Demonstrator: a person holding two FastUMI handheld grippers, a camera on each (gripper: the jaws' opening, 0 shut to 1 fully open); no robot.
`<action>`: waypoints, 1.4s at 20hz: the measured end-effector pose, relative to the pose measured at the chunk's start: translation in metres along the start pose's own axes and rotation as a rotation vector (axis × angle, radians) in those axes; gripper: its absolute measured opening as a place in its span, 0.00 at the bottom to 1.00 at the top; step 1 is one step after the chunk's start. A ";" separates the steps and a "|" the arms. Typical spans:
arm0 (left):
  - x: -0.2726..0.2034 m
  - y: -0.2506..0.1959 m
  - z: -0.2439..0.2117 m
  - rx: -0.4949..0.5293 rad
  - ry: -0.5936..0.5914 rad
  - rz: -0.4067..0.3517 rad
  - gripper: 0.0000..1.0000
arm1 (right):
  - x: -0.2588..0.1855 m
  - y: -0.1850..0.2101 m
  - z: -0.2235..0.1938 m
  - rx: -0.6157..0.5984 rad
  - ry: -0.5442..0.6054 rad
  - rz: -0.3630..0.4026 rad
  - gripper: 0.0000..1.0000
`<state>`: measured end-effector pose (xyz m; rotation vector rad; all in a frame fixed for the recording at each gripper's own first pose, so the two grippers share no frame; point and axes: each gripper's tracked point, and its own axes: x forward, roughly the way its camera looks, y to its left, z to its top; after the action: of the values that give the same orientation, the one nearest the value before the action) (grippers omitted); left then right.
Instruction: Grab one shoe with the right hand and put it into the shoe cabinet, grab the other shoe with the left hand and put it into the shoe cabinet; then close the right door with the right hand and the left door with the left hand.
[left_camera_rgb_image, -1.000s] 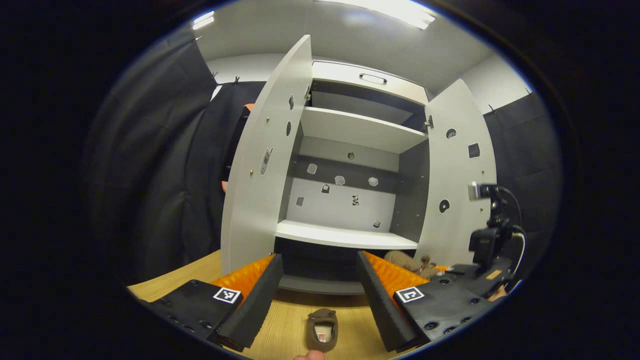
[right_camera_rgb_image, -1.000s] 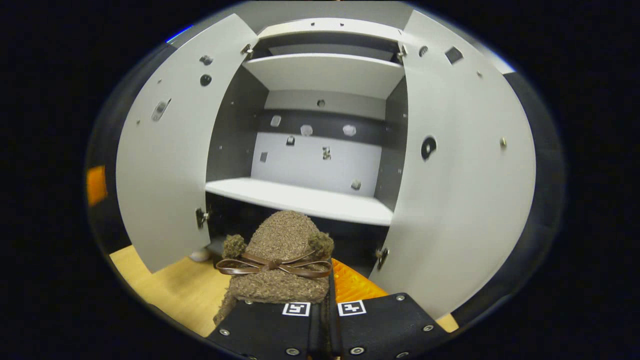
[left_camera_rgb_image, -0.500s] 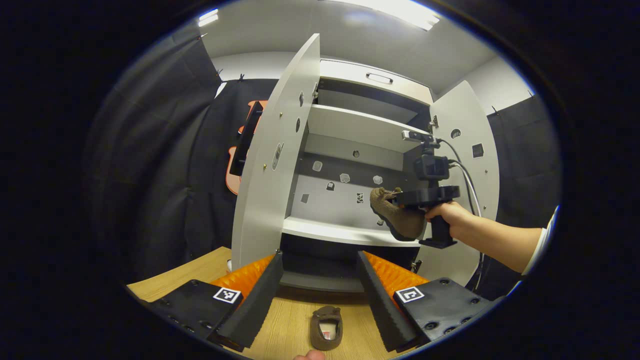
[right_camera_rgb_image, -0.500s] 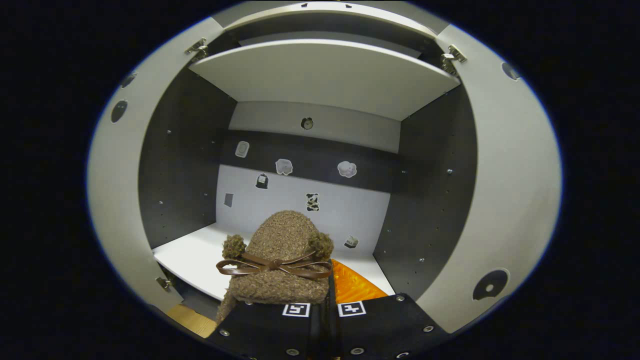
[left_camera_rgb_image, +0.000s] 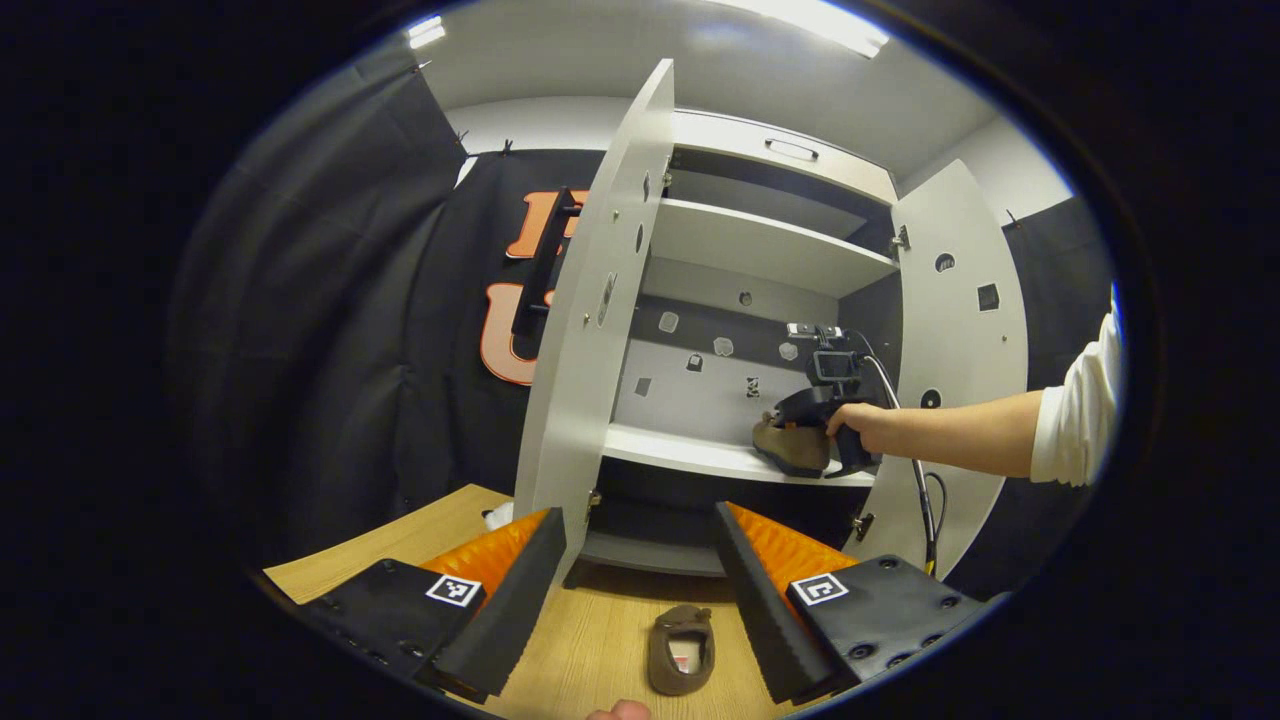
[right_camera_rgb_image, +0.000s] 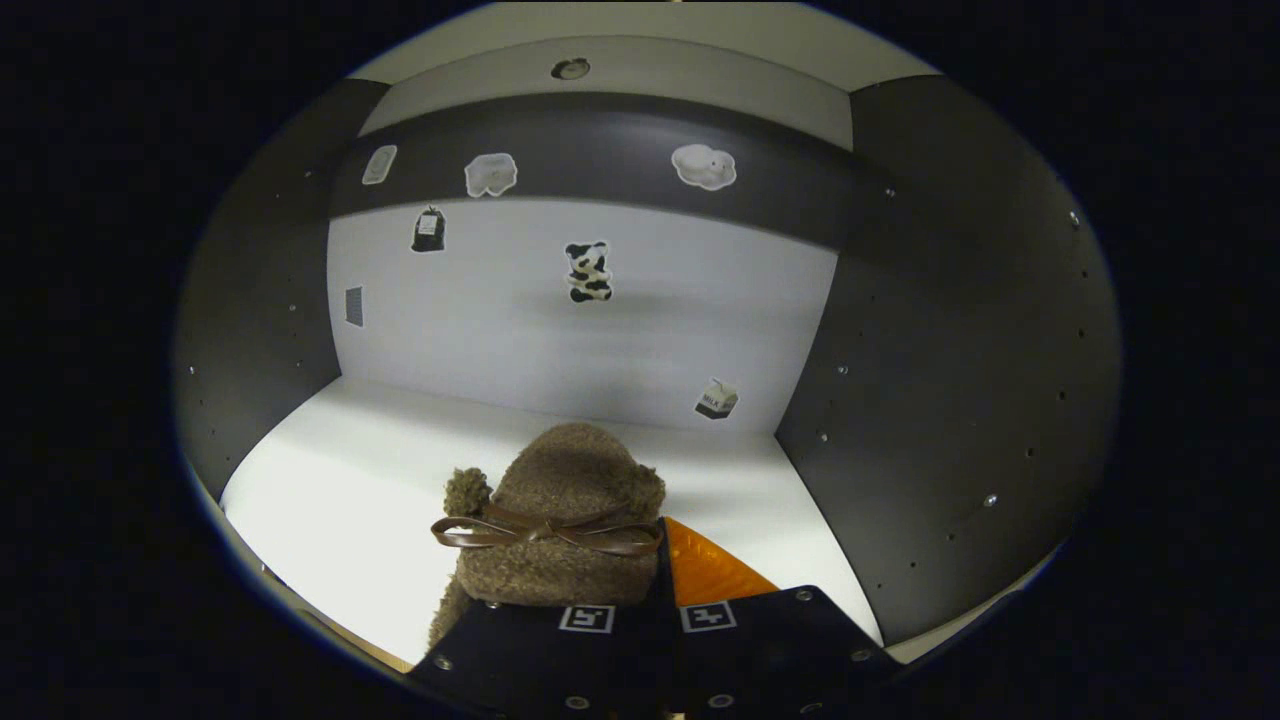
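Note:
In the right gripper view, my right gripper (right_camera_rgb_image: 657, 560) is shut on a brown fuzzy shoe (right_camera_rgb_image: 560, 500) with a bow, deep inside the cabinet over the white middle shelf (right_camera_rgb_image: 340, 480). The left gripper view shows that same shoe (left_camera_rgb_image: 790, 447) at the shelf's (left_camera_rgb_image: 680, 455) right end, with a hand holding the right gripper (left_camera_rgb_image: 815, 405); whether the sole touches the shelf I cannot tell. The other brown shoe (left_camera_rgb_image: 682, 648) lies on the wooden floor (left_camera_rgb_image: 590, 640). My left gripper (left_camera_rgb_image: 635, 520) hangs open just above it. Both doors, left (left_camera_rgb_image: 590, 350) and right (left_camera_rgb_image: 960, 340), stand wide open.
The cabinet has a higher shelf (left_camera_rgb_image: 770, 245) and a dark low compartment (left_camera_rgb_image: 650, 510) near the floor. Dark side walls (right_camera_rgb_image: 950, 350) and a stickered back panel (right_camera_rgb_image: 560, 330) close in around the right gripper. Black cloth (left_camera_rgb_image: 380, 330) hangs left of the cabinet.
The right gripper has carried its shoe forward and down, from in front of the doors to deep over the middle shelf. The left gripper has drifted back a little, staying open above the floor shoe.

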<state>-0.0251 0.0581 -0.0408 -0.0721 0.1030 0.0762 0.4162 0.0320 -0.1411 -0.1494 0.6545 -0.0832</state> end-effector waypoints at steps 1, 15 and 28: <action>0.001 0.002 -0.001 -0.002 0.004 0.006 0.97 | 0.001 -0.002 0.000 0.019 0.006 -0.001 0.11; 0.006 -0.014 -0.008 0.018 0.024 -0.037 0.96 | -0.055 -0.016 0.003 -0.013 -0.006 0.121 0.74; -0.001 -0.033 -0.009 0.016 0.026 -0.075 0.99 | -0.211 0.017 0.037 -0.079 -0.322 0.263 0.94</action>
<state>-0.0243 0.0245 -0.0474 -0.0608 0.1269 -0.0002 0.2725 0.0795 0.0122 -0.1481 0.3517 0.2166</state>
